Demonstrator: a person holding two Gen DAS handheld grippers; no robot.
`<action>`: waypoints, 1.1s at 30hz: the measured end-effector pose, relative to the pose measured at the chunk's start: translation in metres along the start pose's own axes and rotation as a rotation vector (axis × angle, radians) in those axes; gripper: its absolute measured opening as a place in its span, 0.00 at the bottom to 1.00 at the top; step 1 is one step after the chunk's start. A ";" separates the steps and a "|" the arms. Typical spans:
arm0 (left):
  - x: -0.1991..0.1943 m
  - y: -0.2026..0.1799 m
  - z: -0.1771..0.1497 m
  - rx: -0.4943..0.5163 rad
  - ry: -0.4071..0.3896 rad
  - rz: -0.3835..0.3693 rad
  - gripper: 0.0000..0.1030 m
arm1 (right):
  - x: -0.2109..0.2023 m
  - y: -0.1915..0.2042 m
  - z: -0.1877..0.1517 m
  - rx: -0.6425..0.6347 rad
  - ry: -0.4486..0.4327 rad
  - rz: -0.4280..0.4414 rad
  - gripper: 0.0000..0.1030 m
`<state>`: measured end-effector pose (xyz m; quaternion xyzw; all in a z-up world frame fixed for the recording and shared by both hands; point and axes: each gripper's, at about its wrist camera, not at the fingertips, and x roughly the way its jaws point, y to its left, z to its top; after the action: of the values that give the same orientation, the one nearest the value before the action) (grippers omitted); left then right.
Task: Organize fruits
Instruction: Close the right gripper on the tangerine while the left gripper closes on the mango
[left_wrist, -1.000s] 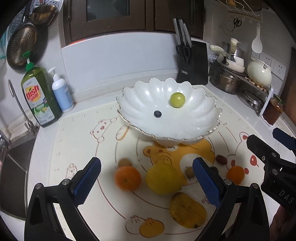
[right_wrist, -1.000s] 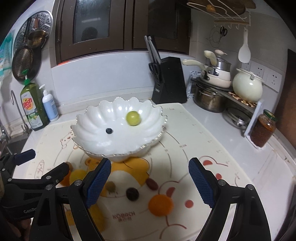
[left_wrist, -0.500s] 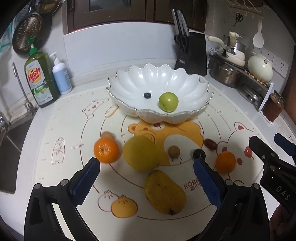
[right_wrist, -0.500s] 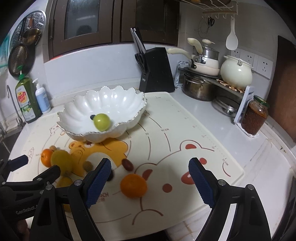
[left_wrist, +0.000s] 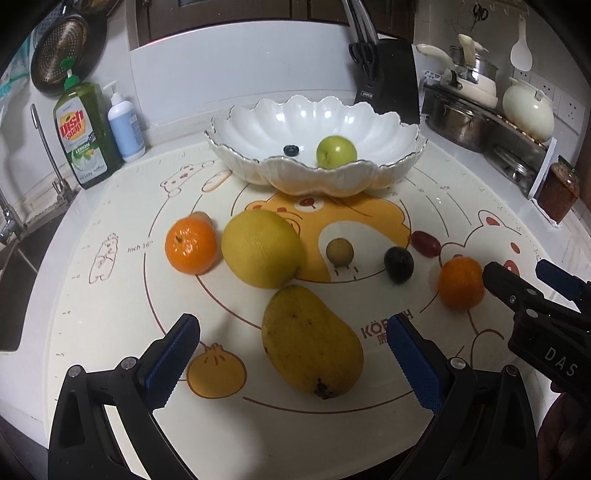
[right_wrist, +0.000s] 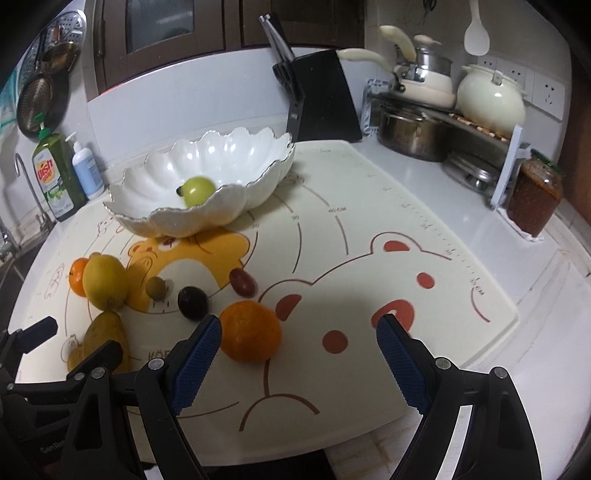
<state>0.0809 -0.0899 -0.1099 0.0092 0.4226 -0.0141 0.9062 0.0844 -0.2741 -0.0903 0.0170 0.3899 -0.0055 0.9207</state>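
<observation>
Claws (left_wrist: 291, 354) (right_wrist: 299, 354) both gape empty above mango (left_wrist: 310, 343) and orange (right_wrist: 250, 331)

Both my views are dim and warm, lit from above. The white bowl (left_wrist: 388, 122) catches soft glare on its inner wall. My grippers cast broad grey shadows over the mat (right_wrist: 461, 295) at lower centre. Fisheye bending curves the counter, corners fall to black, and the far edges look slightly soft.
</observation>
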 end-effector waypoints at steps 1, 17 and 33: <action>0.001 0.001 -0.001 -0.007 0.002 0.000 1.00 | 0.002 0.001 -0.001 -0.007 0.003 0.002 0.84; 0.020 0.005 -0.010 -0.060 0.048 -0.011 0.99 | 0.027 0.014 -0.001 -0.095 0.078 0.047 0.84; 0.028 -0.001 -0.012 0.004 0.044 -0.011 0.72 | 0.043 0.027 -0.010 -0.122 0.113 0.108 0.51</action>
<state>0.0898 -0.0907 -0.1389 0.0088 0.4427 -0.0199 0.8964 0.1080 -0.2462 -0.1278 -0.0179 0.4395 0.0689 0.8954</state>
